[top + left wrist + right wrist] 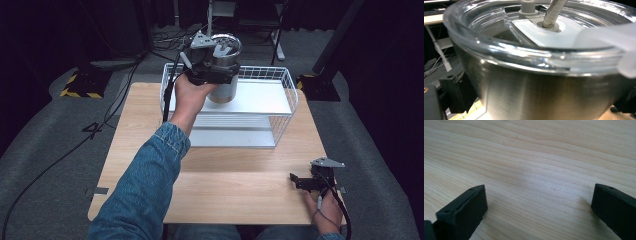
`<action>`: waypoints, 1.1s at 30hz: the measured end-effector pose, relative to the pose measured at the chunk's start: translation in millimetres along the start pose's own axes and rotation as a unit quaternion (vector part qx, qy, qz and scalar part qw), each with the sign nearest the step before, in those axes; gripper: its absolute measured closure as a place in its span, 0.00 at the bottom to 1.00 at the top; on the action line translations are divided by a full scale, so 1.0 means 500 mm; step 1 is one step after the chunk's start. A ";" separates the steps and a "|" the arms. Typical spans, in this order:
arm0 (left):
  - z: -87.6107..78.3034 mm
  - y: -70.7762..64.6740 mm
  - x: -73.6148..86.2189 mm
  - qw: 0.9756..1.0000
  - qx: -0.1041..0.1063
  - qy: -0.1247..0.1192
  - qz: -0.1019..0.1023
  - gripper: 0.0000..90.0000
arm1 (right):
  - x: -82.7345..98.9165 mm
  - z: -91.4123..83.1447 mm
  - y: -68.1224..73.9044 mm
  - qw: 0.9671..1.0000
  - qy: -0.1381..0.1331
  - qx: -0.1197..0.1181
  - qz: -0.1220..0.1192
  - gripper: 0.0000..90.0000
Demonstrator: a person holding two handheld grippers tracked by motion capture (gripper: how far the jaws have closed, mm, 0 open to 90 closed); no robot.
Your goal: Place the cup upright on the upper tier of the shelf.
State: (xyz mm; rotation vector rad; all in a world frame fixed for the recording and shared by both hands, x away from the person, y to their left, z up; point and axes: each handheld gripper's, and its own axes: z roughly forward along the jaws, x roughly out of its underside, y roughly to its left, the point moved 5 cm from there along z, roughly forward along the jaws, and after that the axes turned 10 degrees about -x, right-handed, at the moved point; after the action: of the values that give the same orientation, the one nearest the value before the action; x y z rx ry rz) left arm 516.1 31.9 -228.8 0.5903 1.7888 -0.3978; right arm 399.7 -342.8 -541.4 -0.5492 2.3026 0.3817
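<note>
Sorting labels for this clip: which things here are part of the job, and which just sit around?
In the job:
left hand-held gripper, shut on steel tumbler
wire basket

Just about:
right hand-held gripper, open, resting on table
floor cables

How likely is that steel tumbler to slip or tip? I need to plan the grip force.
The steel tumbler has a smooth brushed wall, so it is probably slippery between the jaws of the left gripper. It stands tall over a narrower base, so it may tip if pushed high. Its clear lid and straw might shift when squeezed.
</note>
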 end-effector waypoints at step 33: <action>0.109 0.016 0.039 0.998 -0.042 0.043 -0.019 0.04 | 0.000 0.000 0.000 1.000 0.000 -0.001 0.002 0.00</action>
State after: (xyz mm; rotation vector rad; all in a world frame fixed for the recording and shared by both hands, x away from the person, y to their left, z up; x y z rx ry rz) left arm 559.3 12.1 -263.1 0.5202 1.8915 -0.3255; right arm 399.7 -342.5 -541.4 -0.5465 2.3038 0.3848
